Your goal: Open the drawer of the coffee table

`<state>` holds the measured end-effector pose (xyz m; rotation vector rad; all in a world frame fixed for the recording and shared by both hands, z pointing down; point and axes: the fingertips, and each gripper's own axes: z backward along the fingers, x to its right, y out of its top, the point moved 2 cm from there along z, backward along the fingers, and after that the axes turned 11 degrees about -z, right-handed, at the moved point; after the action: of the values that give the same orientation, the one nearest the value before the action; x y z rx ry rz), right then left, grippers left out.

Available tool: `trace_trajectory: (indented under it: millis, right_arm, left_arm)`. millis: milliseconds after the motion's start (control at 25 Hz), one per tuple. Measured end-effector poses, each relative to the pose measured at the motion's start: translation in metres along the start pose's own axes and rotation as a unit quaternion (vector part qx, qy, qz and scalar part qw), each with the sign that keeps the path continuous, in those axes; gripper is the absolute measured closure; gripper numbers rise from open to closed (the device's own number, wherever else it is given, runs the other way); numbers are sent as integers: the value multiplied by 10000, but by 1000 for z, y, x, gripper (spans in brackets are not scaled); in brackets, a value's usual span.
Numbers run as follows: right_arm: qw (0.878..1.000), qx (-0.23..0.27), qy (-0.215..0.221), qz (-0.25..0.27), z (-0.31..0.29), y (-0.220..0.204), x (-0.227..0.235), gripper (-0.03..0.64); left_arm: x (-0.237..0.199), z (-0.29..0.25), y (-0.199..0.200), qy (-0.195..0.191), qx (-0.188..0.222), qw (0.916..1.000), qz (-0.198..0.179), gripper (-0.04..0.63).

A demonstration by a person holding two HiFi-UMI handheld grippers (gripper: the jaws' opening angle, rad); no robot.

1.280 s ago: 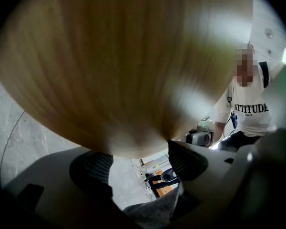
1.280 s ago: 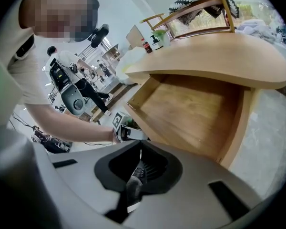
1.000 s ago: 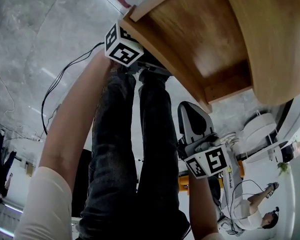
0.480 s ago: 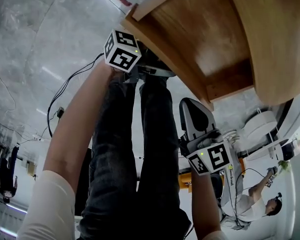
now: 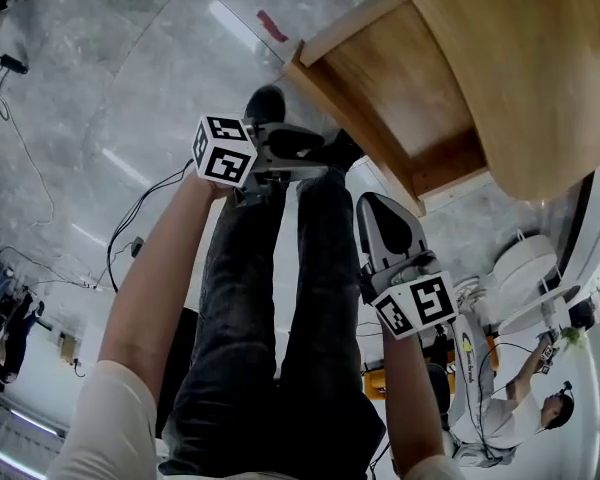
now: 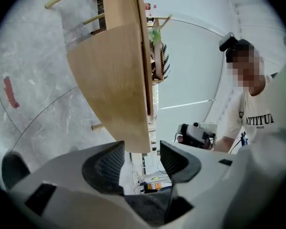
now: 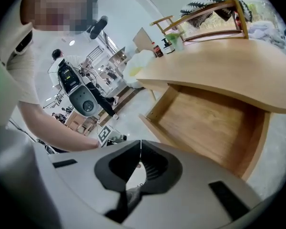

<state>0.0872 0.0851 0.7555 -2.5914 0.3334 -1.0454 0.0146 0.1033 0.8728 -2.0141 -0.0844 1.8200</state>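
The wooden coffee table (image 5: 520,68) fills the head view's upper right, its drawer (image 5: 410,98) pulled out with a bare wooden bottom showing. My left gripper (image 5: 315,150) hangs clear of the drawer front (image 5: 345,118), above the person's shoes. Its jaws are closing and hold nothing. In the left gripper view the left gripper (image 6: 142,151) points level, with the table top (image 6: 114,80) beyond it. My right gripper (image 5: 372,203) is shut and empty, below the drawer's corner. From the right gripper (image 7: 140,144) I see down into the open drawer (image 7: 209,123) under the table top (image 7: 229,70).
The person's jeans-clad legs (image 5: 270,318) run between both grippers. Cables (image 5: 130,178) and a red tape mark (image 5: 273,25) lie on the marble floor. A white machine (image 5: 520,268) and another person (image 5: 520,418) are at lower right. Bottles (image 7: 162,46) and a wooden tray (image 7: 214,13) stand on the table.
My left gripper has come away from the drawer front, moving left and back toward the person. The right gripper has shifted only slightly.
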Motion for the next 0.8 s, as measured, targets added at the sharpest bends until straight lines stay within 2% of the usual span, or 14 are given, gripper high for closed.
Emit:
trace_trajectory:
  millis: [120, 280, 800]
  right_arm:
    - [10000, 28, 7, 55, 9, 8, -14, 598]
    - [9999, 38, -34, 122, 29, 21, -33, 597]
    - [9988, 287, -235, 318, 137, 75, -99, 598]
  left_arm:
    - [26, 11, 12, 130, -4, 9999, -114, 374]
    - [67, 23, 26, 254, 118, 9995, -111, 452]
    - [203, 48, 77, 920, -29, 9950, -398, 545]
